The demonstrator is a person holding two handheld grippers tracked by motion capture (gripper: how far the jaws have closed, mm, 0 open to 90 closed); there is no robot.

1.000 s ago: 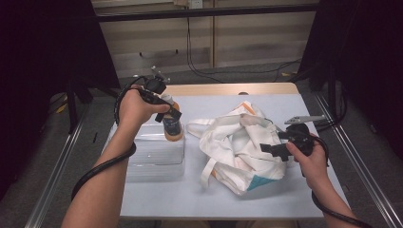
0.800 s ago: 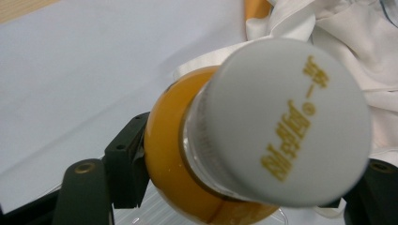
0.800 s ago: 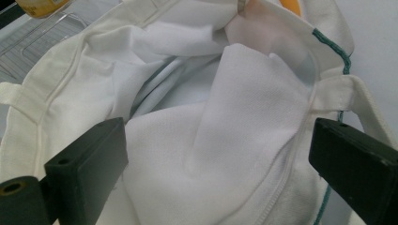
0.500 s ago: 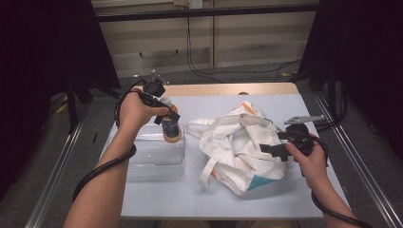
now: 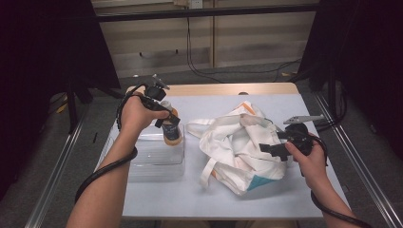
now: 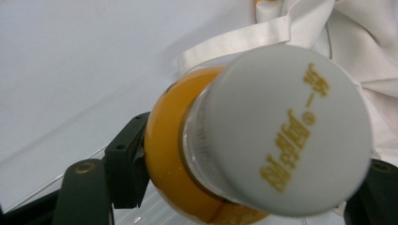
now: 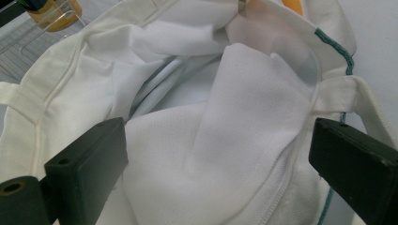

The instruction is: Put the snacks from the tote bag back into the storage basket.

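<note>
Left of the tote bag (image 5: 240, 142), one clear plastic box (image 5: 154, 154) lies on the pale table (image 5: 214, 199); above it the left gripper (image 5: 167, 124) clamps one orange bottle (image 6: 187, 168) (white cap toward its camera). The right gripper (image 5: 266, 148), jaws parted, rests against the bag's cloth. Dark curtains flank the table.

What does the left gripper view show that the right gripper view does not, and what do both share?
Left gripper view alone: the bottle's white cap with gold lettering, and the left claw gripping the orange bottle.
Right gripper view alone: the right claw open over the bag's folded cloth, plus teal stitching along the hem.
Both: the white cloth bag, the bottle of orange drink, and the clear plastic box.
</note>
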